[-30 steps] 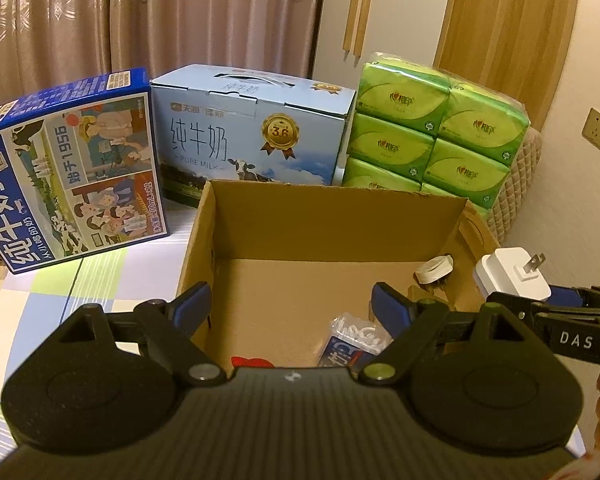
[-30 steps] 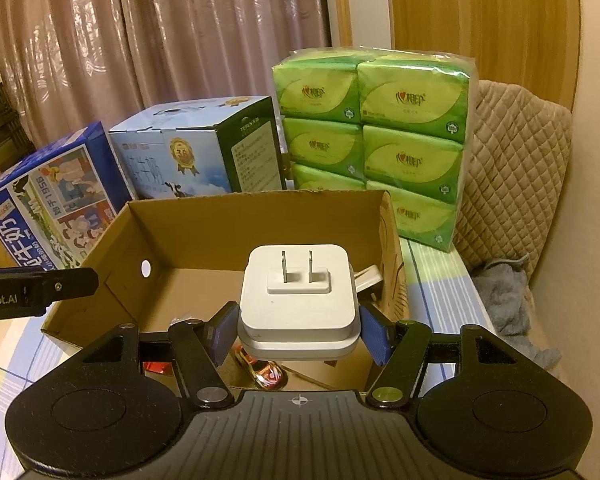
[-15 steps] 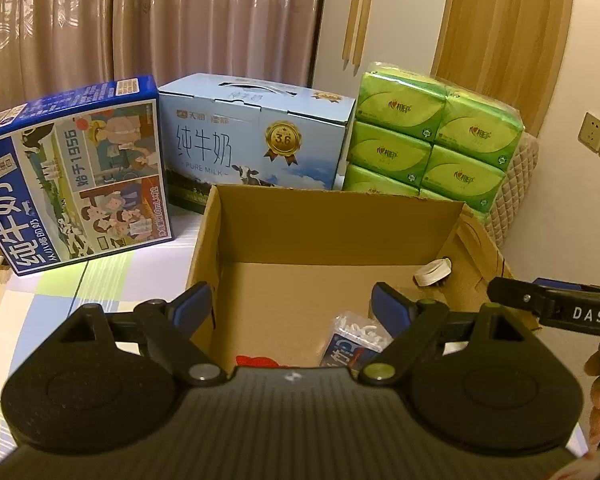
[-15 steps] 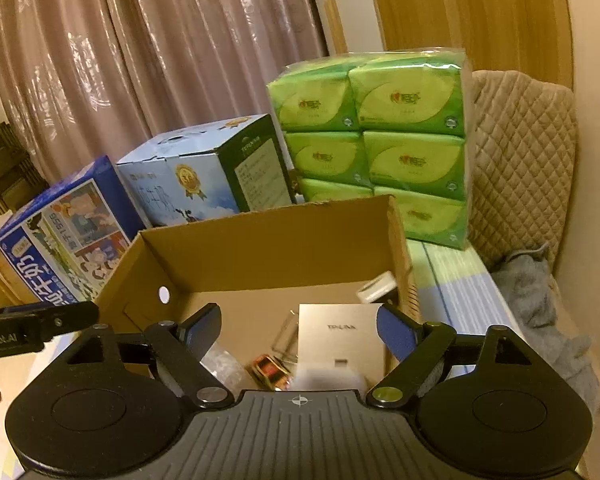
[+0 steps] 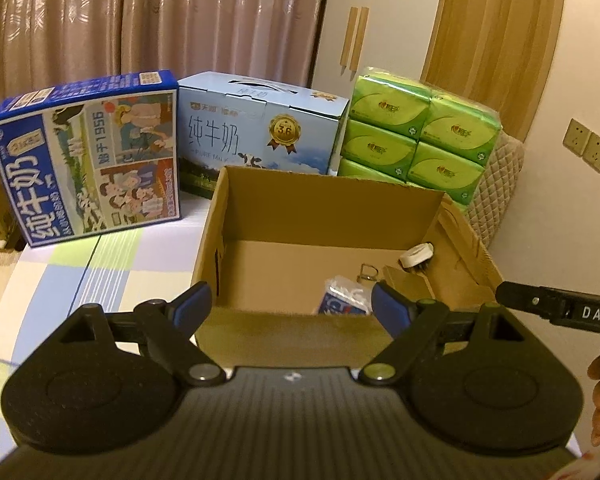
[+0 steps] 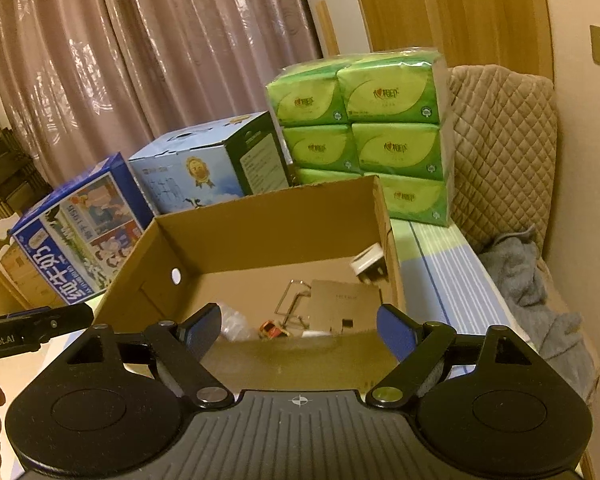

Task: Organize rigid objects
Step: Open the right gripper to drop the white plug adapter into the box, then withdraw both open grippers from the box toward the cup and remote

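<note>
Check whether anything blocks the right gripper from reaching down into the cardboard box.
Only the box's near wall, directly ahead of the open, empty right gripper. The cardboard box has no lid, so going in over that wall looks clear. The white plug and a flat carton lie inside.

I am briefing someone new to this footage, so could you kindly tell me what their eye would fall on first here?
Probably the open cardboard box in the middle, with a white plug leaning in its far right corner above a few small items. Behind it rises a bright green stack of tissue packs, with two blue milk cartons to their left. In the foreground, the left tongs and right tongs both gape open and empty.
</note>
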The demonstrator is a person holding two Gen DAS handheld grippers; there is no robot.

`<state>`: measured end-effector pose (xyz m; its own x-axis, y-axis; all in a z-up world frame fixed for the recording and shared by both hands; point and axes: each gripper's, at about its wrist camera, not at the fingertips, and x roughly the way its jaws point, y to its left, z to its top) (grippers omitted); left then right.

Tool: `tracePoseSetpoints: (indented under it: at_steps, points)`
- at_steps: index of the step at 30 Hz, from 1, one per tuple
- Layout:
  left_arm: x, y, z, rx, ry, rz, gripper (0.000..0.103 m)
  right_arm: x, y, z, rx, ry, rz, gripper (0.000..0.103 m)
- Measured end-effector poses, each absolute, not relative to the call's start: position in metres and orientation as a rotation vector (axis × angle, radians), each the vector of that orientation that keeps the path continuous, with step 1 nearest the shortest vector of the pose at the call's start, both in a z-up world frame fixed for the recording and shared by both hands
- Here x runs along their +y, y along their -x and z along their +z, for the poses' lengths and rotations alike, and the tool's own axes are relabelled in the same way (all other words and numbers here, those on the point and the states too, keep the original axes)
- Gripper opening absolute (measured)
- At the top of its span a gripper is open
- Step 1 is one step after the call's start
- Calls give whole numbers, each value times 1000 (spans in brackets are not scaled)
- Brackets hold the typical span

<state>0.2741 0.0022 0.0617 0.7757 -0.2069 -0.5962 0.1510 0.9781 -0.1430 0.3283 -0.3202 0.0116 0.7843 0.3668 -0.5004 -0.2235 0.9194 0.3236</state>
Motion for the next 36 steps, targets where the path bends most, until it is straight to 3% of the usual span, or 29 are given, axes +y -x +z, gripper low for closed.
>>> tracePoseSetpoints:
  at_steps: [24, 36]
  points:
    - [39, -152, 31, 681, 29, -133, 84, -326, -213, -13, 634, -167, 330, 82]
    - [54, -141, -9, 691, -33, -156, 84, -328, -204, -49, 665, -1, 355, 82]
